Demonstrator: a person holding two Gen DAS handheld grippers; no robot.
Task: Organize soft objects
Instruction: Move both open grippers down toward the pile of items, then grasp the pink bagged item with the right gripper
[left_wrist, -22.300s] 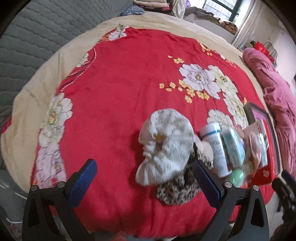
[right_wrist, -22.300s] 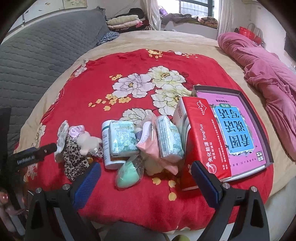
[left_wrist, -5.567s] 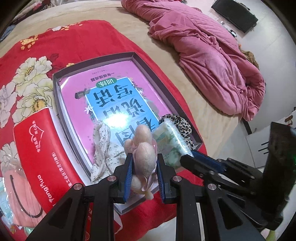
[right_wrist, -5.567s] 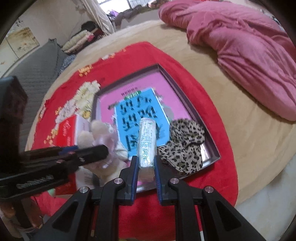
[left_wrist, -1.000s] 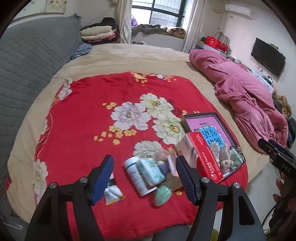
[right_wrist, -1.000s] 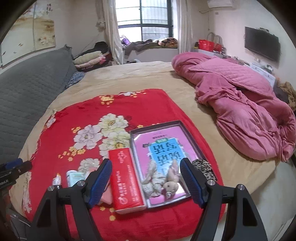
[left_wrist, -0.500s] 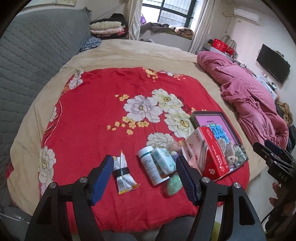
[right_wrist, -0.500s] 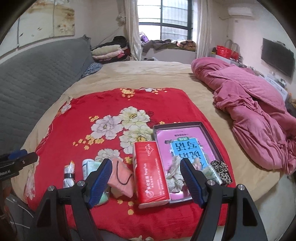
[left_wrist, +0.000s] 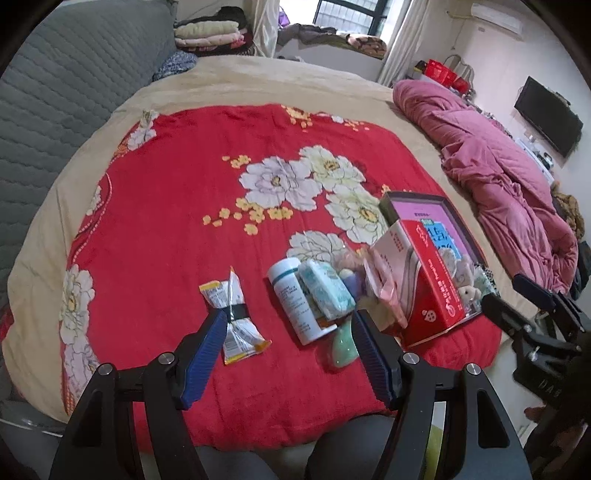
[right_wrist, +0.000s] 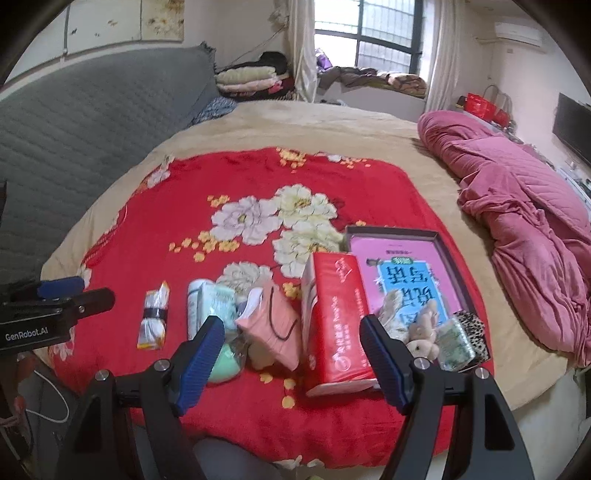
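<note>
Both grippers hover open and empty above the near edge of the red floral blanket (left_wrist: 166, 221). Ahead of my left gripper (left_wrist: 290, 332) lie a snack packet (left_wrist: 232, 317), a white bottle (left_wrist: 295, 302), a tissue pack (left_wrist: 327, 291), a green sponge (left_wrist: 343, 347) and a pink pouch (left_wrist: 384, 280). My right gripper (right_wrist: 291, 332) faces the pink pouch (right_wrist: 273, 325) and red tissue box (right_wrist: 336, 325). The dark-rimmed tray (right_wrist: 391, 230) holds a plush toy (right_wrist: 421, 332), a floral cloth (right_wrist: 391, 310), a tissue pack (right_wrist: 454, 343) and a leopard cloth (right_wrist: 472, 325).
A pink quilt (right_wrist: 524, 229) lies bunched on the bed's right side. A grey padded headboard (right_wrist: 74, 147) runs along the left. Folded clothes (right_wrist: 251, 79) are stacked at the far end. The bed's near edge drops off just below the grippers.
Both grippers have sunk toward the bed, so the items look larger. The right view has swung left, bringing the snack packet and bottle into sight. Both stay open.
</note>
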